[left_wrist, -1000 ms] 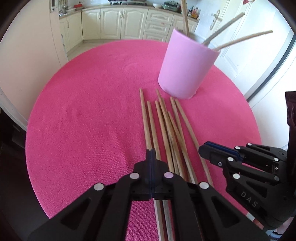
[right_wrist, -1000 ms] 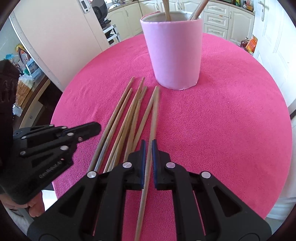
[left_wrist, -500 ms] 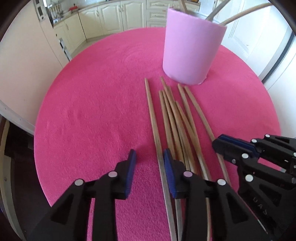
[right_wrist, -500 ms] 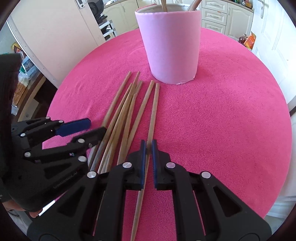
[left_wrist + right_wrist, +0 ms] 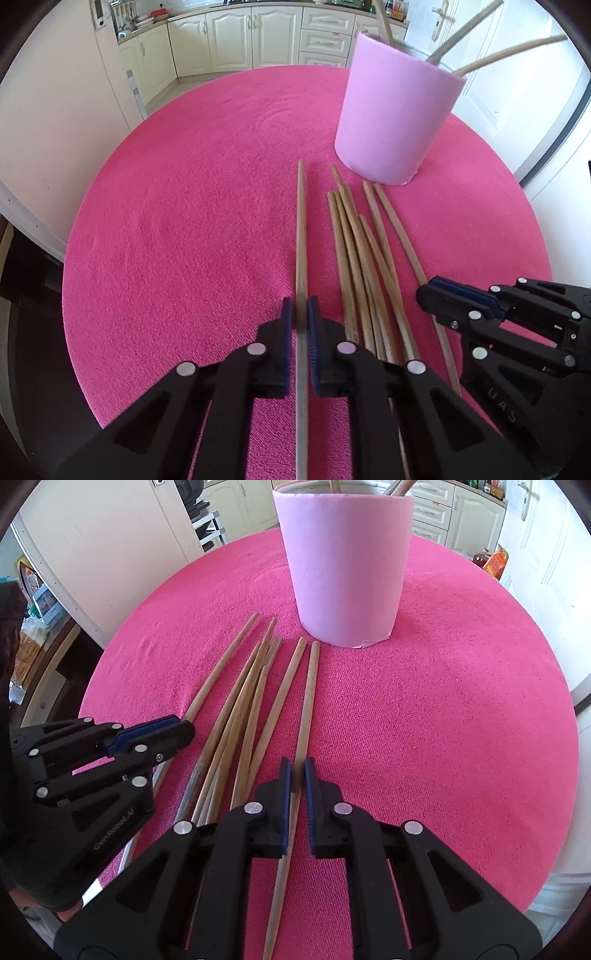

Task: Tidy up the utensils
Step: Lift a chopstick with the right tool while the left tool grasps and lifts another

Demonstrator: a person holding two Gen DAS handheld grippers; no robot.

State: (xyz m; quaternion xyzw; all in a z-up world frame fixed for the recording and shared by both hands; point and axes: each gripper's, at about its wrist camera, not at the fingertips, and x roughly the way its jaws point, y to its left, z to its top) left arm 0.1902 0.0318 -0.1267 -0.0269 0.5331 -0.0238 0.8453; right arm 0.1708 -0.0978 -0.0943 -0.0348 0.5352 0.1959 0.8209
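Several wooden chopsticks lie side by side on a pink tablecloth, pointing toward a pink cup that holds a few more. My left gripper points steeply down, its jaws closing on the leftmost chopstick, which runs between the blue pads. In the right wrist view my right gripper is shut on the rightmost chopstick, low over the cloth. The cup stands just beyond that chopstick's far tip. The left gripper shows at the left of that view, beside the loose chopsticks.
The round table's edge curves close on every side. Cream kitchen cabinets and a white door stand beyond it. A cluttered shelf sits to the left of the table. Bare cloth stretches to the right of the chopsticks.
My left gripper opened, shifted left to straddle the leftmost chopstick, then closed around it. The right gripper kept its grip on the rightmost chopstick and barely moved.
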